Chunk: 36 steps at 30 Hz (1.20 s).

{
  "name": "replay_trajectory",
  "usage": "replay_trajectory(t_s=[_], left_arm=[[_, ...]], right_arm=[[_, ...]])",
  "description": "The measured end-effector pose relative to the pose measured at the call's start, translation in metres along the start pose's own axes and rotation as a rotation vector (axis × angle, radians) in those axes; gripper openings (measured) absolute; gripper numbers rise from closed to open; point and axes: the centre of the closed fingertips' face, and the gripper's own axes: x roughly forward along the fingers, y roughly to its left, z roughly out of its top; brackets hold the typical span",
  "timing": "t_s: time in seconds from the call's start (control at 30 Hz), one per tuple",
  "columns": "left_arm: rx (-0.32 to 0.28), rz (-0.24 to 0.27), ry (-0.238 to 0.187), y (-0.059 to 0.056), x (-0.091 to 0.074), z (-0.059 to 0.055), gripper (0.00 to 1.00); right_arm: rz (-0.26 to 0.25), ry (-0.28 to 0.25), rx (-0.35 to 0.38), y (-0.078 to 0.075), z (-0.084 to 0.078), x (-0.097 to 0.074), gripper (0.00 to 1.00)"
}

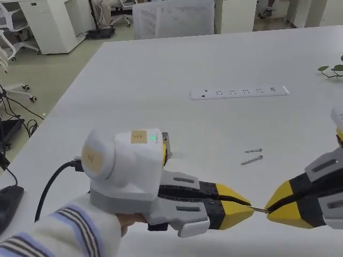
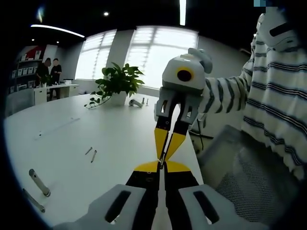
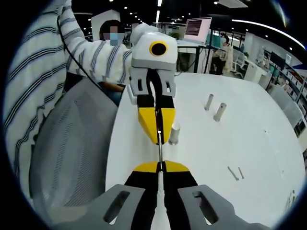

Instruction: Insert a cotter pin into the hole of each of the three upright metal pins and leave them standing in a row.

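A thin cotter pin [image 1: 260,209] [image 3: 159,149] spans the short gap between my two grippers, which meet tip to tip above the table's near edge. My left gripper [image 1: 247,206] [image 2: 162,166] is shut on one end. My right gripper [image 1: 269,209] [image 3: 160,165] is shut on the other end. Three upright metal pins stand on the white table: one [image 3: 175,133] just beyond the left gripper's tips, and two more [image 3: 209,101] [image 3: 219,111] farther back. Two spare cotter pins [image 1: 252,155] [image 3: 235,173] [image 2: 91,153] lie flat on the table.
A white power strip [image 1: 239,92] lies across the table [image 1: 161,96] farther off. A potted plant [image 2: 116,82] stands at the table's far side. A mesh chair [image 3: 72,143] sits by the near edge. Office desks and people are in the background.
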Motion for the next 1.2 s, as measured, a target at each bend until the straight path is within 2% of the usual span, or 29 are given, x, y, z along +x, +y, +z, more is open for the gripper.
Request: replay_trajectory(t_s=[0.2, 0.53, 0.83, 1.1, 1.2], left_arm=[[-0.041, -0.019, -0.029, -0.004, -0.003, 0.0, 0.01], [-0.062, -0.042, -0.058, -0.011, -0.005, 0.004, 0.01], [-0.062, -0.049, -0.045, -0.013, -0.003, 0.003, 0.01], [-0.068, -0.04, -0.025, -0.012, -0.003, -0.001, 0.01], [-0.072, -0.034, -0.03, -0.011, -0.003, 0.001, 0.01]], right_arm=[[0.024, -0.016, 0.008, 0.004, 0.002, -0.002, 0.03], [0.061, -0.048, 0.001, 0.009, 0.007, -0.008, 0.03], [0.068, -0.052, 0.008, 0.011, 0.007, -0.011, 0.03], [0.07, -0.034, 0.009, 0.011, 0.004, -0.007, 0.03], [0.07, -0.029, 0.014, 0.01, 0.004, -0.006, 0.03]])
